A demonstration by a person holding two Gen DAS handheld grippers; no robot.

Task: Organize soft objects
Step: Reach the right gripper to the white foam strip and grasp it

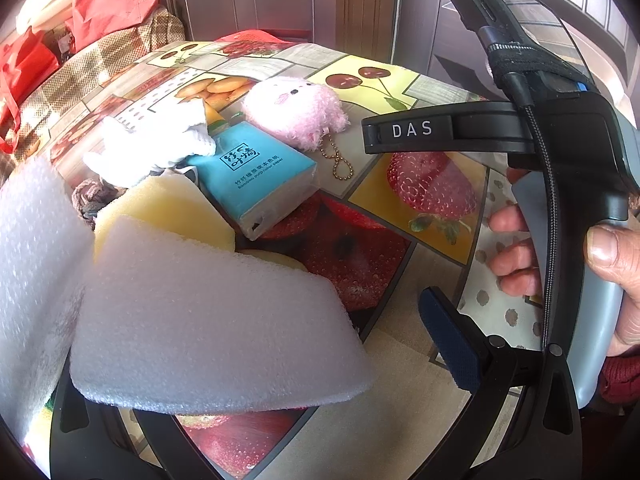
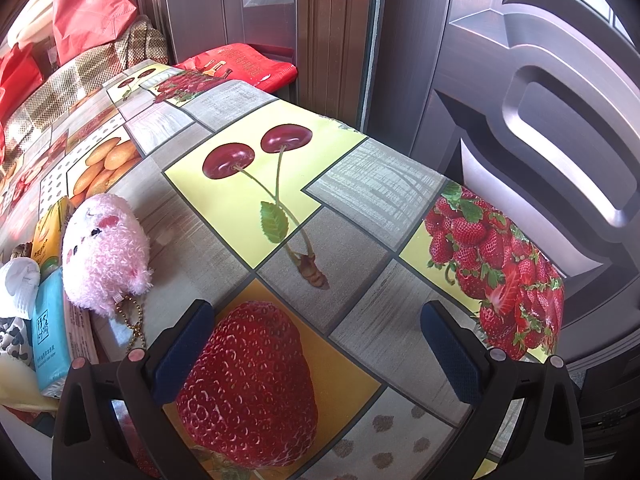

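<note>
Up close in the left wrist view, a folded sheet of white foam (image 1: 216,320) fills the near left, lying across the left gripper (image 1: 256,344); its right finger (image 1: 452,344) stands clear at the foam's right edge, the left finger is hidden beneath the sheet, and whether the jaws actually pinch the foam cannot be told. Just beyond the foam lies a yellow sponge (image 1: 168,208), and farther on a blue tissue pack (image 1: 260,176) rests on the fruit-print tablecloth (image 1: 400,264) with a white glove (image 1: 156,140) draped over its far left corner. A pink plush toy (image 1: 296,108) with a bead chain (image 1: 340,160) sits touching the far side of the pack. On the right, the right gripper (image 1: 448,132) is held by a bare hand (image 1: 616,276) above the table. In its own view the right gripper (image 2: 316,344) has its jaws spread wide with nothing between them, hovering over a printed strawberry, while the plush toy (image 2: 106,252), tissue pack (image 2: 48,328) and glove (image 2: 22,280) crowd the left edge. Red bags (image 2: 92,4) pile at the far left beside a brown door (image 2: 520,120).
</note>
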